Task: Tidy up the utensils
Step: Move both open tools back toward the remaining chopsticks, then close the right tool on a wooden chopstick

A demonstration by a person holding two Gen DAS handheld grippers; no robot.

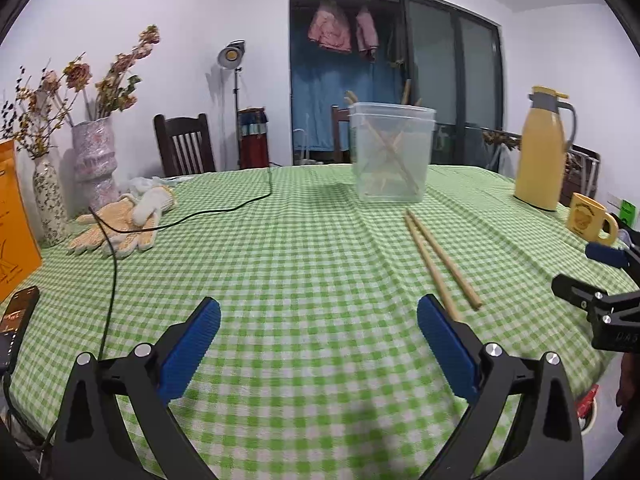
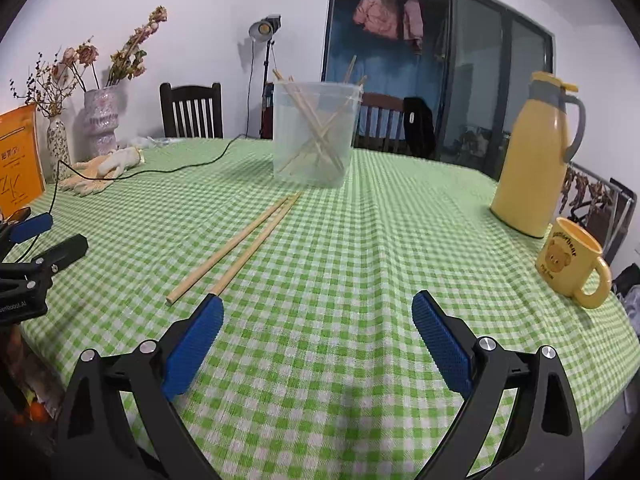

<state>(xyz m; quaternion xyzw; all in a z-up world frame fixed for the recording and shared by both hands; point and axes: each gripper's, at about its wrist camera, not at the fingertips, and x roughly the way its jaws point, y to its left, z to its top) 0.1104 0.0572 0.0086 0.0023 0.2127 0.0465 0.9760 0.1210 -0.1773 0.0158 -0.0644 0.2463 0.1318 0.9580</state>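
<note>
Two loose wooden chopsticks (image 2: 236, 244) lying side by side on the green-and-white gingham cloth of the surface (image 2: 360, 280), long axes running from the near edge toward the clear container (image 2: 314, 134). Thin tips aimed at the container and stopping just short of its base; blunt square butts pointing back at the grippers. Nearly parallel, close together at the tips, spreading apart toward the butts.

Container of translucent, rounded-square plastic, standing upright near the middle of the surface, with several more chopsticks inside, leaning crossed, ends poking above the rim.

Left gripper (image 1: 319, 316) spread wide, holding nothing, blue ribbed pads on black frames, hovering low over bare cloth; the loose pair (image 1: 440, 258) off to its right, the nearer butt passing just behind the right pad. Right gripper (image 2: 318, 312) likewise wide and empty, the pair to its left, one butt ending right at the left pad's tip; touching or not, cannot tell.

From the left wrist only: a dark phone (image 1: 18, 320) at the left edge of the surface. Clearer from the right wrist: the bear print on the yellow mug (image 2: 570, 266), and a dark garment over a chair back behind the surface. In both: smooth yellow thermos jug (image 2: 532, 156), knitted dotted work gloves (image 1: 120, 224), a thin black cable (image 1: 200, 212) and textured vases (image 1: 94, 160) of dried flowers.
</note>
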